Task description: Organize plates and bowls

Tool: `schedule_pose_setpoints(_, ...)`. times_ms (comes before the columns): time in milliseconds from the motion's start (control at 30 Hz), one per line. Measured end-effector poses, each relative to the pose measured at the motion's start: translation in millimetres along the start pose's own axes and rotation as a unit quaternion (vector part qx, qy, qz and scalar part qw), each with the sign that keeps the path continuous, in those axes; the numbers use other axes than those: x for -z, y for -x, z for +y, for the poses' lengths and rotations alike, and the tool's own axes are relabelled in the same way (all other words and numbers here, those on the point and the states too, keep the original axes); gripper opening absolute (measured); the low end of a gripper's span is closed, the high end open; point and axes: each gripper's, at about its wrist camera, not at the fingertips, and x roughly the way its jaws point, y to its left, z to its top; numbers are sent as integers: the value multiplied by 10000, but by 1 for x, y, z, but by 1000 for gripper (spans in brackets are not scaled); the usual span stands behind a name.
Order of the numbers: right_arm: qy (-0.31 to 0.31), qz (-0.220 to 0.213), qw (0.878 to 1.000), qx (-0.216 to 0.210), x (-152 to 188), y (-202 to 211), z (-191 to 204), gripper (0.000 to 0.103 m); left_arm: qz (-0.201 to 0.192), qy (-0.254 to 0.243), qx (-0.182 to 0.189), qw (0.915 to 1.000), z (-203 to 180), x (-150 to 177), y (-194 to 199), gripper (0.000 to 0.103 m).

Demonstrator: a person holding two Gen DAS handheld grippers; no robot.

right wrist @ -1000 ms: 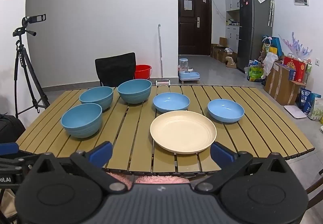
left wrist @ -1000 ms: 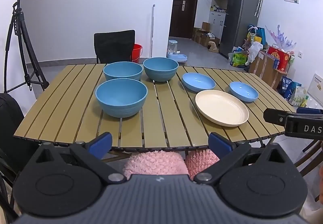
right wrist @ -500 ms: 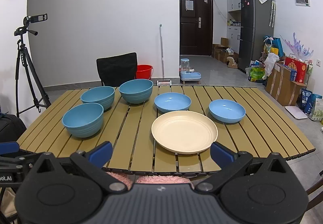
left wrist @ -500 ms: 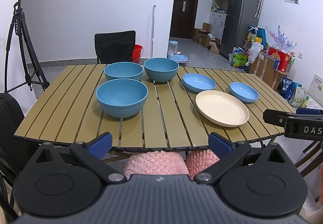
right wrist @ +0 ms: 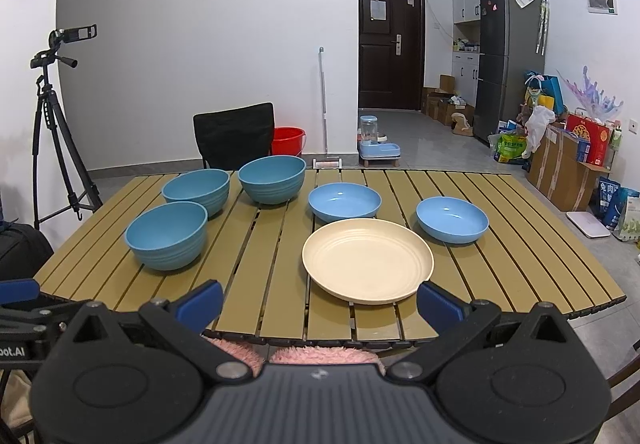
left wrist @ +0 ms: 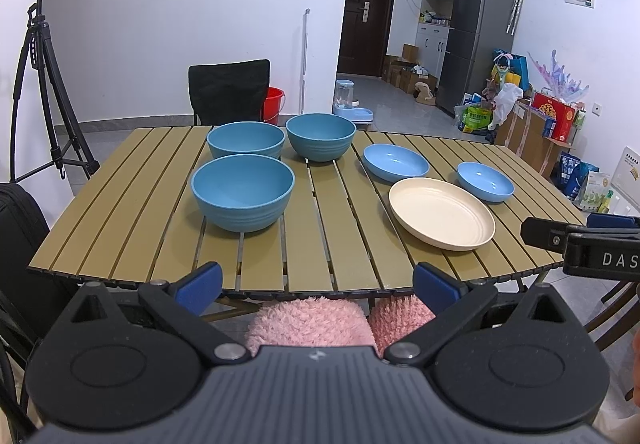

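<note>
Both claws are held wide and empty at the near bench [left wrist: 120, 204] edge: left claw [left wrist: 318, 278], right claw [right wrist: 320, 302]. Pink slippers [left wrist: 308, 320] are half hidden below. Beyond lie the cream plate [right wrist: 366, 260], then three bowls [left wrist: 242, 190] left and two blue dishes [right wrist: 344, 200] right.

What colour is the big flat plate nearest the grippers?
Cream. The plate shows best in the right wrist view, plain apart from faint rings near the rim.

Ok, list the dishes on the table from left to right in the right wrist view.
Nearest deep bowl → back-left deep bowl → third deep bowl → cream plate → right shallow blue dish. The other shallow dish overlaps the plate's span, so it is omitted.
</note>
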Motion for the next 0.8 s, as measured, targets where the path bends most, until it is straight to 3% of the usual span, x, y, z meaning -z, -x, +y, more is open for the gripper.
schedule_pose_setpoints(800,31,-17,10000,-29,2,1,2,103,-20,19,-12,10000,2,2,3,103)
